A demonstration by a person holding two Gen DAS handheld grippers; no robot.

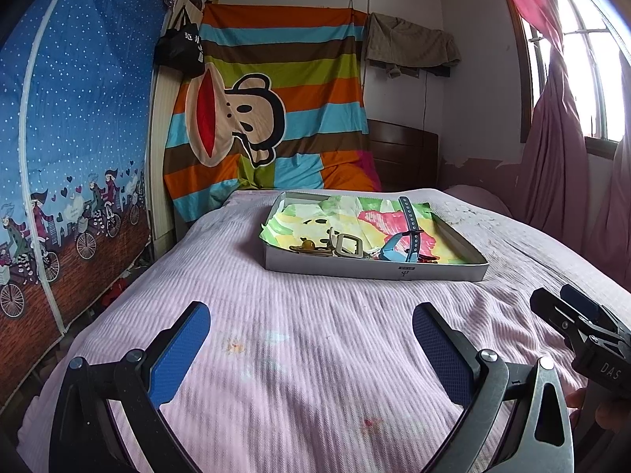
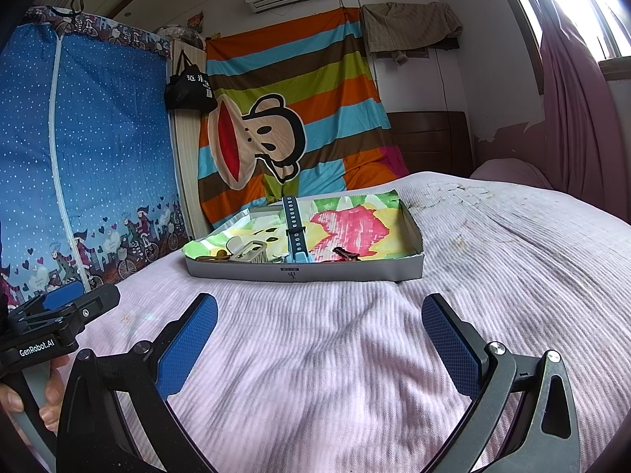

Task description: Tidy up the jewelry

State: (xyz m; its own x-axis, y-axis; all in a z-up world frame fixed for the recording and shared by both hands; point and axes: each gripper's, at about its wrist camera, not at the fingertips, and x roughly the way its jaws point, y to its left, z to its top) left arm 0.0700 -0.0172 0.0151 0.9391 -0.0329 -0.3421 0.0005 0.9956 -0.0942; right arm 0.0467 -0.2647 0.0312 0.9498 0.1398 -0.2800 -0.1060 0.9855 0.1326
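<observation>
- Wide stretch of bare pink bedspread (image 1: 299, 339) between both grippers and the shallow white tray (image 1: 374, 268); bed edge dropping off at left beside the blue zip wardrobe (image 1: 75, 149).
- Left gripper (image 1: 311, 335) above the near bedspread, jaws spread wide, holding and touching nothing.
- Right gripper (image 2: 319, 331) alongside, jaws equally wide, empty.
- In the tray, mid-bed: blue watch strap (image 2: 292, 228), long axis near-to-far; pale buckle (image 2: 252, 254) and small pieces along the near wall.
</observation>
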